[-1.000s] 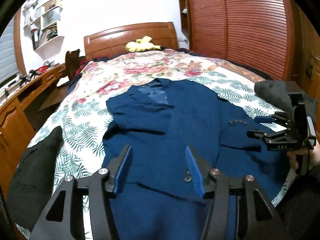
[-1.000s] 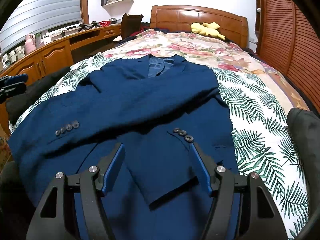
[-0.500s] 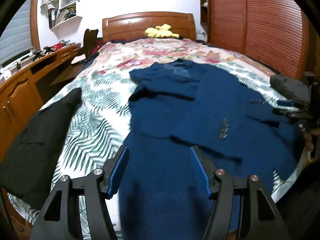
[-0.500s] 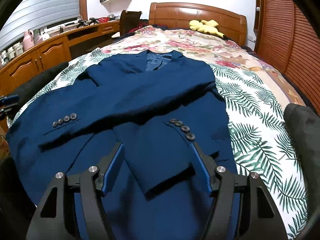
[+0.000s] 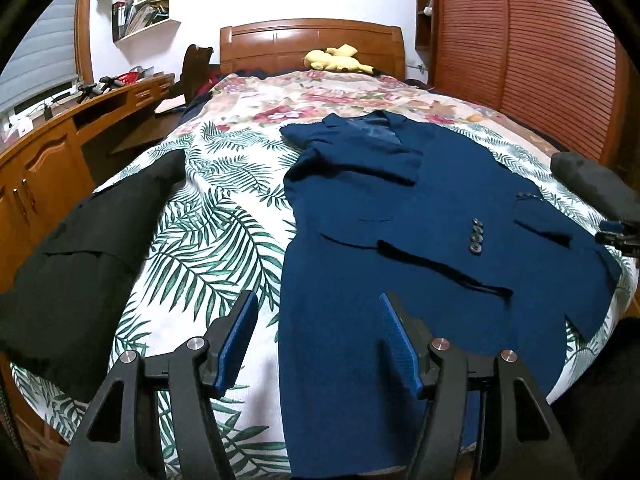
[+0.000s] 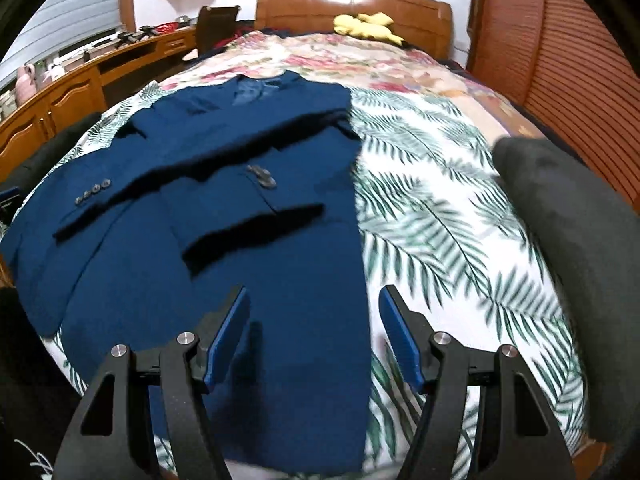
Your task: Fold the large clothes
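Blue jacket lies flat on the leaf-print bedspread with its collar toward the headboard and both sleeves crossed over its front, and neither of your grippers holds it. Your left gripper has its jaws spread with nothing between the pads; at the bottom of its view it straddles the jacket's left edge, one blue pad over bare bedspread and the other over blue cloth. Your right gripper is likewise spread and empty, straddling the opposite edge in the lower middle of its view. From there outward, the left wrist view gives you things the other barely shows: a black garment spread along the left side of the bed, and, at the far right edge, the tip of your other gripper beside a dark grey bundle. The right wrist view shows that grey bundle large on its right side, and both rows of cuff buttons on the crossed sleeves, while the left view shows only one row clearly. Both views catch the yellow plush toy at the wooden headboard in the upper middle. The right view is somewhat blurred.
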Tool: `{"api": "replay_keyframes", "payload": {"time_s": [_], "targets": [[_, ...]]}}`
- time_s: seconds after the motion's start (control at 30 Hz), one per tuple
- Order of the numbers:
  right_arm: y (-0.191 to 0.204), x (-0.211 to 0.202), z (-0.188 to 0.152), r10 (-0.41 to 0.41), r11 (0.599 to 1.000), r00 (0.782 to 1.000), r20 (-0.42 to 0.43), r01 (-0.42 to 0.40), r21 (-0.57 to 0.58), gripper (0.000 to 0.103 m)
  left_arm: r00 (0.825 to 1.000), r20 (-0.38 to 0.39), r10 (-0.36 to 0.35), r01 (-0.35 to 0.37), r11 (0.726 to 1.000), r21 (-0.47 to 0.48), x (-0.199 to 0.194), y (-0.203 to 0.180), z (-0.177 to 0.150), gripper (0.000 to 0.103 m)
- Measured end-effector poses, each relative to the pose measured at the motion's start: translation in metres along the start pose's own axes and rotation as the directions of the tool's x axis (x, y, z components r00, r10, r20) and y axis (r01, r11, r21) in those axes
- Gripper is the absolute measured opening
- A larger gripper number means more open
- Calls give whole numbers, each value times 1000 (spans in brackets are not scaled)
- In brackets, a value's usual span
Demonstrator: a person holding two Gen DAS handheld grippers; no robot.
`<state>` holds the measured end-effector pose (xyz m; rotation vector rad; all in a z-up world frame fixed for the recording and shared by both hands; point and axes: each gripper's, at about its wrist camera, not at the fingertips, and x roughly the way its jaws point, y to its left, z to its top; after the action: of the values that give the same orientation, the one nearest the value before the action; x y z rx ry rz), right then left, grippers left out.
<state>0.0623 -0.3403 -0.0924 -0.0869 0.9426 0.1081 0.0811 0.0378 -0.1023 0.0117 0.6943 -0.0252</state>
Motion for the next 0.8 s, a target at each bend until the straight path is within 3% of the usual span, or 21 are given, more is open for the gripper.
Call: {"api": "replay_keyframes", "payload": {"time_s": [0.33,0.5,0.57,0.63,0.7,0.8], "targets": [[-11,1,-29,16,999,996,-85,-12,41,68,1000,-25,-4,3,1000,-7,0,2,-10,64],[-14,4,-30,40,997,995,-90,-33,74,68,999,-40,2,-3,1000,-14,0,2,-14,64],[-14,5,-29,59,996,994,-90,-52,79,63,999,-46,3,-4,1000,-17,1,2,-15,64],[-11,4,-28,90,993,992,-88,-83,80,47,999,-52,3,-4,1000,-21,1,2,-16,64],[-7,1,-25,100,993,992,-79,-95,66,40,998,-57,4,-5,1000,-22,2,2,-18,64],[1,-9,-23,123,992,992,-41,-121,47,39,997,-71,5,-7,1000,-26,3,3,-21,64]]}}
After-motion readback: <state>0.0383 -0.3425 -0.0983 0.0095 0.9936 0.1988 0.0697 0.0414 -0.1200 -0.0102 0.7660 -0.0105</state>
